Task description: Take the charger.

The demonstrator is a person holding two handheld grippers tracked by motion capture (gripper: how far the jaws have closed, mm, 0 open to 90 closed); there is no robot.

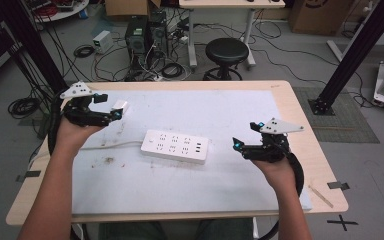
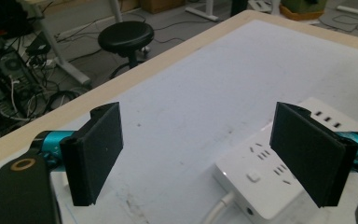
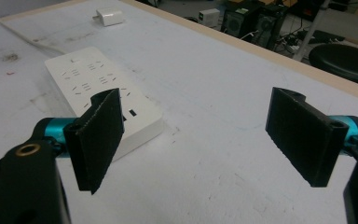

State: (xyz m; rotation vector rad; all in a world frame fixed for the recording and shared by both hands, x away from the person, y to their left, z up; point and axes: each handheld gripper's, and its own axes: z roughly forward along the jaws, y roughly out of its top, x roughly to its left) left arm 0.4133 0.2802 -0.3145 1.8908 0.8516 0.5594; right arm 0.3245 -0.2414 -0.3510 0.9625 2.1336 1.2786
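The left gripper point(image 1: 111, 107) and right gripper point(image 1: 243, 135) both hovered with jaws spread wide, grasping nothing. Between them, the white rectangular plastic power strip point(image 1: 175, 146) lay flat on the pale table mat point(image 1: 220, 110), a small white charger block point(image 1: 120, 106) near the left gripper.

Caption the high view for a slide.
Two open grippers, left and right, flank a white power strip on the table.

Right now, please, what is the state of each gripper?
Left gripper: open, holding nothing, above the table near the power strip.
Right gripper: open, holding nothing, beside the power strip.
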